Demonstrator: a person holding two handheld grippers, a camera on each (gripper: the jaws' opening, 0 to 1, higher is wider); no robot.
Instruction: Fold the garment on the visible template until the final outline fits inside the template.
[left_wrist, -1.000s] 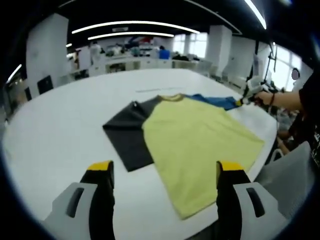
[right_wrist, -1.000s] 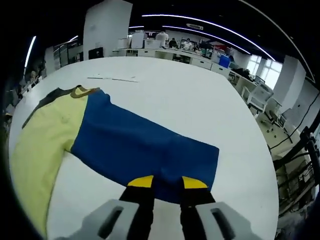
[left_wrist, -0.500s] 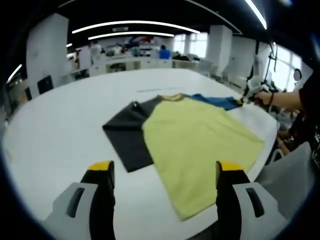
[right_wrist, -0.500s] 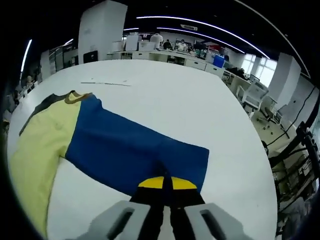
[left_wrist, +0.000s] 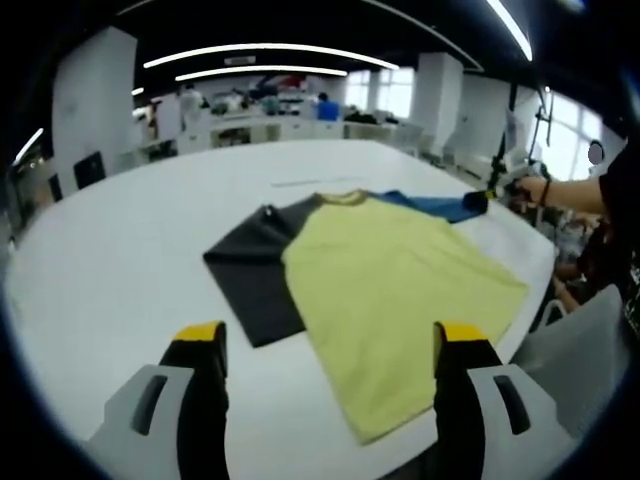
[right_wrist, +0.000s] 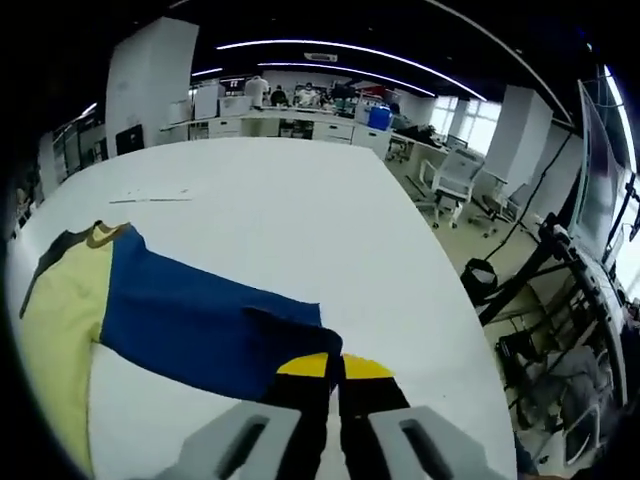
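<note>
Covering the white bench (left_wrist: 120, 250), the garment (left_wrist: 390, 270) lies flat, yellow body, dark and blue sleeves (right_wrist: 190, 320). Right gripper (right_wrist: 334, 366) fingers pinch the lifted blue sleeve; left gripper (left_wrist: 325, 335) fingers spread empty.

There is 1 garment (left_wrist: 390, 265), a shirt with 1 yellow body panel (left_wrist: 400, 275), 1 dark grey sleeve (left_wrist: 250, 270) and 1 blue sleeve (right_wrist: 190, 320). It lies on 1 white table (left_wrist: 130, 250). There are 2 grippers: 1 left gripper (left_wrist: 325, 345) with 2 yellow-tipped jaws set wide apart, and 1 right gripper (right_wrist: 333, 366) with 2 yellow-tipped jaws closed together on the blue sleeve's end. 1 hand (left_wrist: 530, 187) of the person shows at the table's far edge.
</note>
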